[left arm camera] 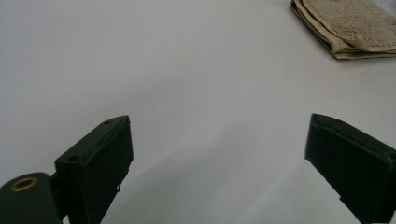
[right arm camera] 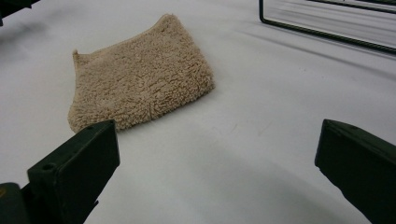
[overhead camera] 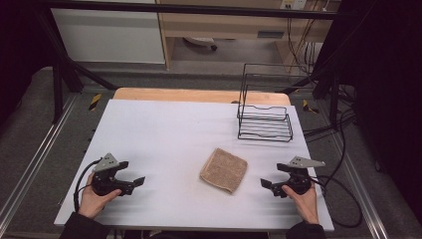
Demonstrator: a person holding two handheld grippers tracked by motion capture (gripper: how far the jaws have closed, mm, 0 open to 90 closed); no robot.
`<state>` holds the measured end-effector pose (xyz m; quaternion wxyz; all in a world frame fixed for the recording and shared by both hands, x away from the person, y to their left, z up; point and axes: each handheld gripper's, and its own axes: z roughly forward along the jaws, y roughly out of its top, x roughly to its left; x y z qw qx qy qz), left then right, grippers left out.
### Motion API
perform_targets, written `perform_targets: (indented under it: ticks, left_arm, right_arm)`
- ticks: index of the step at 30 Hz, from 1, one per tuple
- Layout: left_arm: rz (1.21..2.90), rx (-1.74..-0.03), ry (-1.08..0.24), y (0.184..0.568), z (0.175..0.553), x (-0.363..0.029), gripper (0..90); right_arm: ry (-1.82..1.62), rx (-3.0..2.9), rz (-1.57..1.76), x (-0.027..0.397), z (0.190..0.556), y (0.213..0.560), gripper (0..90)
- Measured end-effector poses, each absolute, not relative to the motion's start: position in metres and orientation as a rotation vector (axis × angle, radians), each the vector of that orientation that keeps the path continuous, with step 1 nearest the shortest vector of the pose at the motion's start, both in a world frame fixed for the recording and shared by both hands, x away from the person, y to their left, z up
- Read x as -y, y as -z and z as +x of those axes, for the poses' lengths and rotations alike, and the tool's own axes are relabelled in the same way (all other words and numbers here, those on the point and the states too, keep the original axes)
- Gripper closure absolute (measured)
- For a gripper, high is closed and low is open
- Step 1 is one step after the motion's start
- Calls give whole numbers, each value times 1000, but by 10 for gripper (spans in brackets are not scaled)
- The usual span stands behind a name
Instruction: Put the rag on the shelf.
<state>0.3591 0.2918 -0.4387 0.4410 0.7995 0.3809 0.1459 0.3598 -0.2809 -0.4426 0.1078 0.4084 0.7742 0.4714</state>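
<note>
A folded beige towel (overhead camera: 224, 170) lies flat on the white table (overhead camera: 164, 134), slightly right of centre near the front. My left gripper (overhead camera: 137, 182) rests low at the front left, held by a hand, jaws wide apart and empty, pointing right toward the towel (left arm camera: 348, 28). At the front right my right gripper (overhead camera: 266, 185) is also open with nothing between its jaws, pointing left at the towel (right arm camera: 140, 77), which lies a short way ahead of its left jaw.
A black wire rack (overhead camera: 264, 107) stands at the back right of the table; its base bar (right arm camera: 327, 28) crosses the right gripper view's top right. Cables trail off the table's right side. A wooden board edges the far side.
</note>
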Motion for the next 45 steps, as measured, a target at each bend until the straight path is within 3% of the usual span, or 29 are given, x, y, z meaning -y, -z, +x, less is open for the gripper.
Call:
perform_targets:
  ticks: [17,36,40,41,43,45]
  left_arm:
    - [1982,-948,-372,439,358,-293,80]
    - [1993,-961,-382,439,357,-291,83]
    - [1993,-959,-390,439,357,-291,83]
    - [1993,-960,-390,439,357,-291,83]
    - [1993,-964,-391,439,357,-291,82]
    - [1993,-965,-392,439,357,-291,82]
  right_arm:
    - [-1373,-2309,1179,263,356,441,7]
    - [-1272,-2394,1064,201,347,431,50]
    - [-1243,-2422,1031,186,344,430,92]
    - [-1234,-2444,1002,180,342,431,162]
    - [-1228,-2453,986,177,341,431,190]
    - [-1208,-2485,962,170,340,433,281]
